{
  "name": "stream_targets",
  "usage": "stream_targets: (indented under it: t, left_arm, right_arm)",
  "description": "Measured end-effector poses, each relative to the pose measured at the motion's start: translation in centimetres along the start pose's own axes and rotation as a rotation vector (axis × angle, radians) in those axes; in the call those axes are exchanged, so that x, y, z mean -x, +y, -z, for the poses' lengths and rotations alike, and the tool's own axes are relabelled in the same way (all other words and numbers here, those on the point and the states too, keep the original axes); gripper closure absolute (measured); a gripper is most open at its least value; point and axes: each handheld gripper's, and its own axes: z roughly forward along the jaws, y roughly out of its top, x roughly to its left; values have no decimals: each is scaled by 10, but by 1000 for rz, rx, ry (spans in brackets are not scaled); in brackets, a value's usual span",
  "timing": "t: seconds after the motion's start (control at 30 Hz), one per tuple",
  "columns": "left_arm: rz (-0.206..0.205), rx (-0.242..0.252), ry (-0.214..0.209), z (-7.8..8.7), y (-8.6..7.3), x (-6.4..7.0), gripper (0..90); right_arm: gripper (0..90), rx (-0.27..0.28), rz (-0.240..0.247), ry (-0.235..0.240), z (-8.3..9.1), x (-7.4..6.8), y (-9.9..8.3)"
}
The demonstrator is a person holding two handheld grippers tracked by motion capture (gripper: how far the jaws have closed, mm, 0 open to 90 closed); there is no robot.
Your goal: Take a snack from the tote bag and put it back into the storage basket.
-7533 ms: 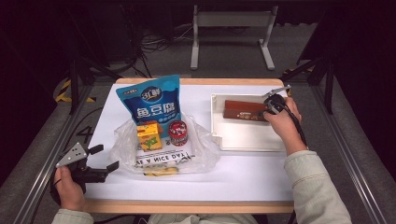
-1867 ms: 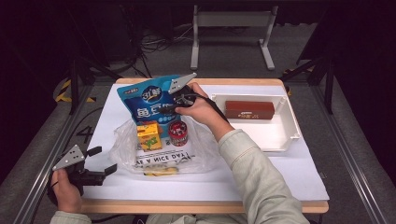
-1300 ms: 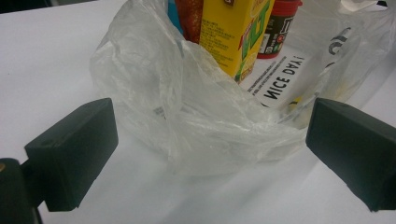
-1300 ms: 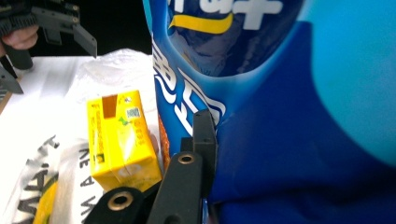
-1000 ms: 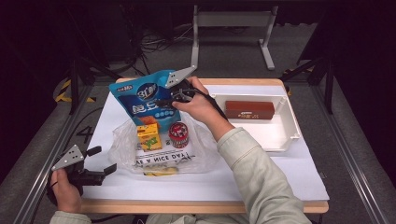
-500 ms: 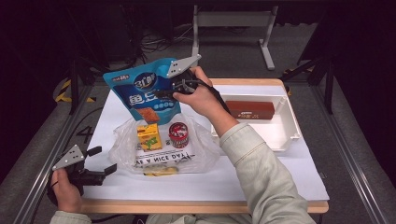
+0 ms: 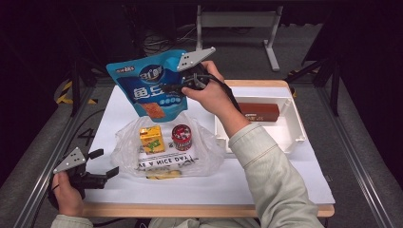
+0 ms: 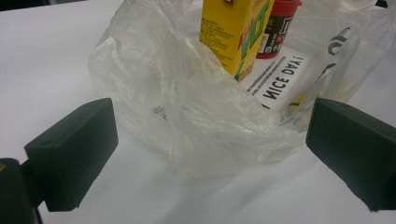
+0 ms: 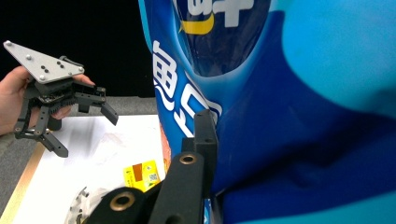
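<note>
My right gripper [image 7: 177, 87] jaws are clamped on the blue snack pouch [image 7: 148, 85], held up off the table w/ the pouch hanging below and left of them, above the clear plastic bag [image 7: 164, 152]. My left gripper [image 7: 97, 164] jaws stand wide apart, nothing between; bag w/ yellow carton [image 8: 233, 32] just ahead of them

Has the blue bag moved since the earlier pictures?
Yes. The blue bag, clamped in the right gripper, has been lifted off the table and now hangs above the plastic bag.
</note>
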Motion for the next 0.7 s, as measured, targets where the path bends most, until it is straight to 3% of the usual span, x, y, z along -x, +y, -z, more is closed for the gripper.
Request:
stream_targets:
  t: [0.7]
  left_arm:
    - [-6, -6, 4, -1, 0, 0, 27]
  right_arm:
    - [883, -2, -44, -118, 75, 16, -13]
